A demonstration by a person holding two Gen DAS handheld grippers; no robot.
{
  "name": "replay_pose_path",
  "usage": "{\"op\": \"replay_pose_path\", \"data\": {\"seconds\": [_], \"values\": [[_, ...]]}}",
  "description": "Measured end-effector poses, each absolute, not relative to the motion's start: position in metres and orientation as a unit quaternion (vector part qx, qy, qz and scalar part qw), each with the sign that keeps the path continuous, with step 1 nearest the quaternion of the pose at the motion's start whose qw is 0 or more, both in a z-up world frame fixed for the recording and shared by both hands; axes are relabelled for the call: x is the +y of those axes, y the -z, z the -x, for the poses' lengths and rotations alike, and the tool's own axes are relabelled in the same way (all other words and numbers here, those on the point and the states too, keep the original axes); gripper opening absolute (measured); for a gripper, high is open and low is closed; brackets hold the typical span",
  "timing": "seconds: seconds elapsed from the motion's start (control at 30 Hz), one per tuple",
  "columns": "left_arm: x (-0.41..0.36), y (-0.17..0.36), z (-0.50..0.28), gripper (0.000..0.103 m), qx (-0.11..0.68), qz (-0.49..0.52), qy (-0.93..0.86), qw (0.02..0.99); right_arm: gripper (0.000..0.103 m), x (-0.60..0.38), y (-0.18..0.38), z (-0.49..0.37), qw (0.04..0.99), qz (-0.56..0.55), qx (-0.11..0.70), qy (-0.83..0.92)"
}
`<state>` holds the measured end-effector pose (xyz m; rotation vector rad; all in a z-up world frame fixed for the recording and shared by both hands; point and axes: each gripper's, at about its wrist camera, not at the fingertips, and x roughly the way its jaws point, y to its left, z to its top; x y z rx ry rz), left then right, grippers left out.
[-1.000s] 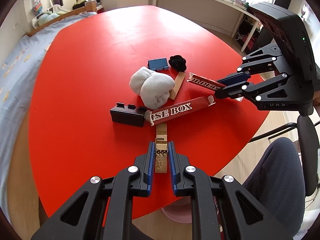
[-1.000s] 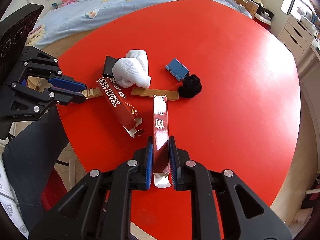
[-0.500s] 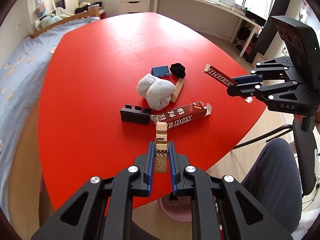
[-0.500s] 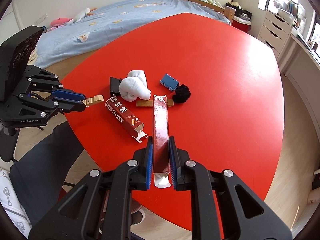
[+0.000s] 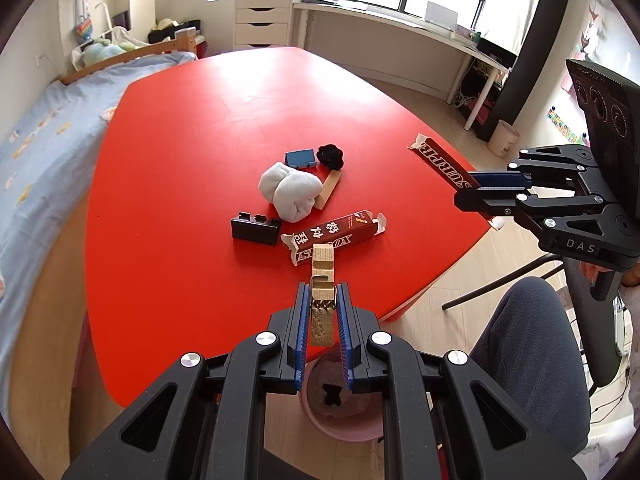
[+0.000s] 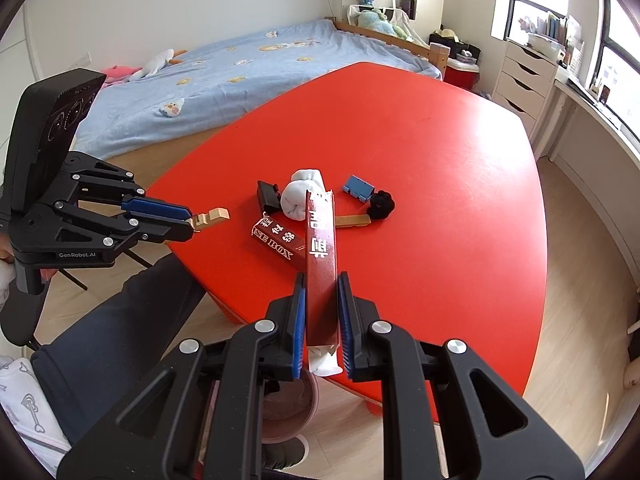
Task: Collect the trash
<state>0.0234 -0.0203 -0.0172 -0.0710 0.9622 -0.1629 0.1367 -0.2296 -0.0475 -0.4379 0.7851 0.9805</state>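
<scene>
The left gripper [image 5: 323, 312] pinches a pale wooden clothespin-like piece [image 5: 322, 280] between its blue ribbed pads, the piece jutting forward past the fingertips. Directly below those fingers sits a round pink bin [image 5: 340, 408] on the floor. Just ahead of the piece's tip lies a dark red carton printed with white letters [image 5: 336, 232] on the red table [image 5: 224, 120], then a black plastic block [image 5: 255, 229], a rolled white sock [image 5: 290, 191], a flat wooden strip [image 5: 329, 190], a small blue box [image 5: 301, 159] and a black fuzzy ball [image 5: 330, 155].

The right gripper [image 6: 321, 320] clamps a long dark red carton with torn white ends [image 6: 320, 256], lifted clear of the table and pointing away from its fingers.
</scene>
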Motion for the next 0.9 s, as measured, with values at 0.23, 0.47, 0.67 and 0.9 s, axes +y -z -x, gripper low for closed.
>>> {"op": "replay_pose_path", "data": {"seconds": [0.23, 0.47, 0.67, 0.9], "values": [[-0.030, 0.013, 0.000, 0.014, 0.450, 0.038, 0.086, 0.888, 0.015, -0.238, 0.044, -0.107, 0.798, 0.190, 0.351, -0.450], [-0.037, 0.014, 0.018, 0.014, 0.446, 0.042, 0.095, 0.889, 0.015, -0.247, 0.041, -0.078, 0.807, 0.180, 0.339, -0.449], [-0.041, 0.016, 0.031, 0.014, 0.445, 0.043, 0.099, 0.889, 0.015, -0.257, 0.046, -0.056, 0.812, 0.161, 0.339, -0.447], [-0.050, 0.024, 0.046, 0.014, 0.450, 0.048, 0.114, 0.884, 0.015, -0.266, 0.068, -0.035, 0.807, 0.156, 0.361, -0.441]]}}
